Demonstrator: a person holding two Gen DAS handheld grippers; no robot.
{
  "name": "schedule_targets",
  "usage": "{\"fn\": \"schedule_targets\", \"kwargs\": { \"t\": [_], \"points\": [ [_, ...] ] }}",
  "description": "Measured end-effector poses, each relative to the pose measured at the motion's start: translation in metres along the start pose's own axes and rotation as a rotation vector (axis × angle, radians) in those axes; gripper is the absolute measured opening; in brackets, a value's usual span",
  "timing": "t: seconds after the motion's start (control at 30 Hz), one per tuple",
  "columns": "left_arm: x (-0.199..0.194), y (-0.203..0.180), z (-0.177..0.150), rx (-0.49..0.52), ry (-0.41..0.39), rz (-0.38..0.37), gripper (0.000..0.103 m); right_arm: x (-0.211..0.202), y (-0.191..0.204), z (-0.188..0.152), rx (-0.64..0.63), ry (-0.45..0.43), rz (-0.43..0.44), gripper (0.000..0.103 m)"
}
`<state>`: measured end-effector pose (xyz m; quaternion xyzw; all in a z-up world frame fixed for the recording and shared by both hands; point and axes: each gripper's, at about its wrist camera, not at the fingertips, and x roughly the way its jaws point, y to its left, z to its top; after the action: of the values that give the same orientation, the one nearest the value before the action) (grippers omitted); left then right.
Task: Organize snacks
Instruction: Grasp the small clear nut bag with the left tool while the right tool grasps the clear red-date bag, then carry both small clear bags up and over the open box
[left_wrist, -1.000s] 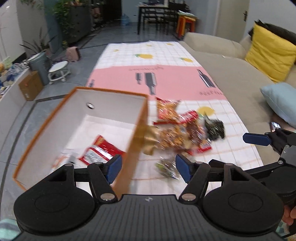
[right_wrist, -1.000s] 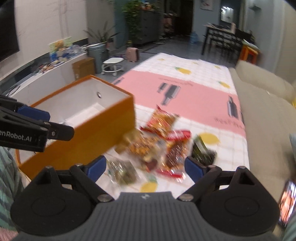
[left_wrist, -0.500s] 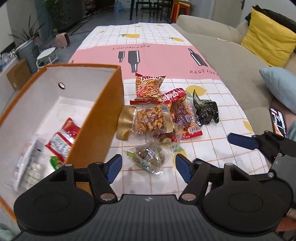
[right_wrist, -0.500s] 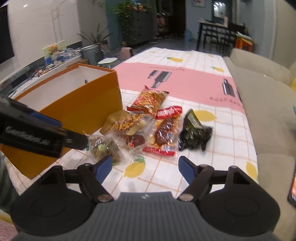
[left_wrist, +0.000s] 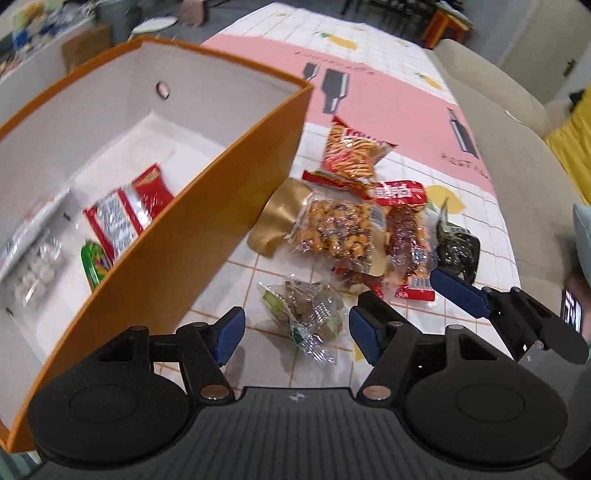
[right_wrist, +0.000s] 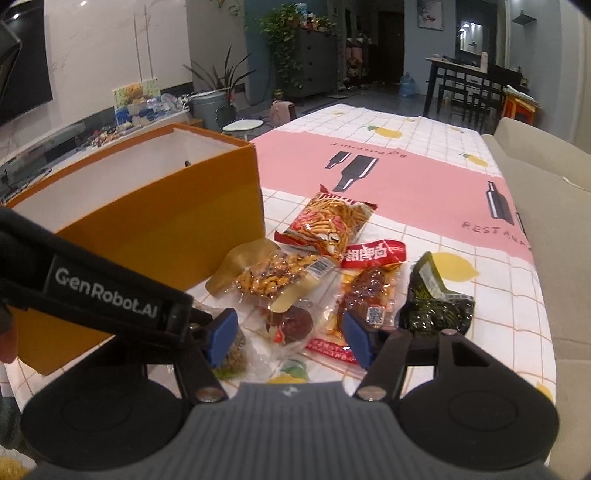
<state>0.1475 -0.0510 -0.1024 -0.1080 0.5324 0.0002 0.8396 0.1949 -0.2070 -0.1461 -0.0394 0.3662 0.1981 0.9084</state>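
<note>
An orange box with a white inside stands at the left of the table; a red packet and other packets lie in it. It also shows in the right wrist view. Several snack packets lie beside it: a clear bag of greenish sweets, a nut bag, an orange stick-snack bag, a red date packet, and a dark green packet. My left gripper is open, its fingers either side of the clear bag. My right gripper is open above the pile.
The table wears a pink and white checked cloth. A beige sofa runs along the right edge. The left gripper's arm crosses the lower left of the right wrist view. Chairs and a dark table stand far back.
My left gripper has dropped lower and closer to the clear bag, beside the box. My right gripper has moved forward and lower over the pile. Both stay open.
</note>
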Motion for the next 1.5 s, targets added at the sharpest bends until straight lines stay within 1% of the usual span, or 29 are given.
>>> {"fn": "schedule_targets", "kwargs": {
  "t": [0.1, 0.2, 0.27, 0.33, 0.37, 0.43, 0.47, 0.53, 0.57, 0.6, 0.63, 0.7, 0.83, 0.9, 1.0, 1.2, 1.37, 1.5],
  "points": [
    [0.008, 0.007, 0.001, -0.087, 0.026, -0.004, 0.076, 0.007, -0.002, 0.001, -0.006, 0.013, 0.005, 0.061],
    [0.015, 0.014, 0.001, -0.162, 0.025, -0.028, 0.076, 0.018, -0.005, 0.0, 0.005, 0.029, 0.004, 0.06],
    [0.02, 0.016, 0.0, -0.183, 0.034, -0.043, 0.076, 0.026, -0.004, -0.002, -0.001, 0.039, -0.009, 0.06],
    [0.025, 0.017, -0.001, -0.193, 0.05, -0.053, 0.076, 0.031, -0.003, -0.005, -0.003, 0.049, -0.01, 0.057],
    [0.026, 0.017, -0.001, -0.194, 0.053, -0.056, 0.075, 0.032, -0.004, -0.007, 0.001, 0.055, -0.006, 0.054],
    [0.03, 0.019, -0.002, -0.198, 0.058, -0.069, 0.075, 0.034, -0.006, -0.009, 0.011, 0.06, -0.001, 0.053],
    [0.03, 0.019, -0.003, -0.202, 0.06, -0.076, 0.074, 0.035, -0.007, -0.01, 0.011, 0.061, 0.0, 0.053],
    [0.032, 0.021, -0.003, -0.209, 0.065, -0.091, 0.066, 0.036, -0.007, -0.011, 0.007, 0.062, 0.0, 0.051],
    [0.034, 0.022, -0.003, -0.21, 0.069, -0.096, 0.064, 0.037, -0.007, -0.012, 0.008, 0.063, 0.002, 0.048],
    [0.034, 0.023, -0.002, -0.213, 0.071, -0.107, 0.059, 0.038, -0.006, -0.012, 0.01, 0.067, 0.007, 0.043],
    [0.035, 0.023, -0.002, -0.212, 0.073, -0.117, 0.053, 0.04, -0.006, -0.012, 0.012, 0.071, 0.012, 0.039],
    [0.035, 0.022, -0.001, -0.198, 0.073, -0.126, 0.047, 0.042, -0.006, -0.012, 0.021, 0.071, 0.015, 0.037],
    [0.034, 0.018, -0.001, -0.177, 0.068, -0.119, 0.042, 0.041, -0.006, -0.011, 0.021, 0.074, 0.016, 0.032],
    [0.034, 0.017, -0.002, -0.168, 0.067, -0.116, 0.04, 0.039, -0.006, -0.01, 0.026, 0.082, 0.021, 0.026],
    [0.033, 0.015, -0.003, -0.151, 0.067, -0.105, 0.039, 0.036, -0.007, -0.009, 0.028, 0.087, 0.018, 0.024],
    [0.025, 0.014, -0.003, -0.128, 0.065, -0.094, 0.038, 0.022, -0.011, -0.01, 0.003, 0.084, -0.008, 0.022],
    [0.019, 0.014, -0.006, -0.118, 0.086, -0.1, 0.038, 0.007, -0.015, -0.014, -0.015, 0.077, -0.034, 0.022],
    [0.012, 0.013, -0.007, -0.107, 0.085, -0.11, 0.038, -0.008, -0.021, -0.02, 0.006, 0.075, -0.019, 0.022]
  ]
}}
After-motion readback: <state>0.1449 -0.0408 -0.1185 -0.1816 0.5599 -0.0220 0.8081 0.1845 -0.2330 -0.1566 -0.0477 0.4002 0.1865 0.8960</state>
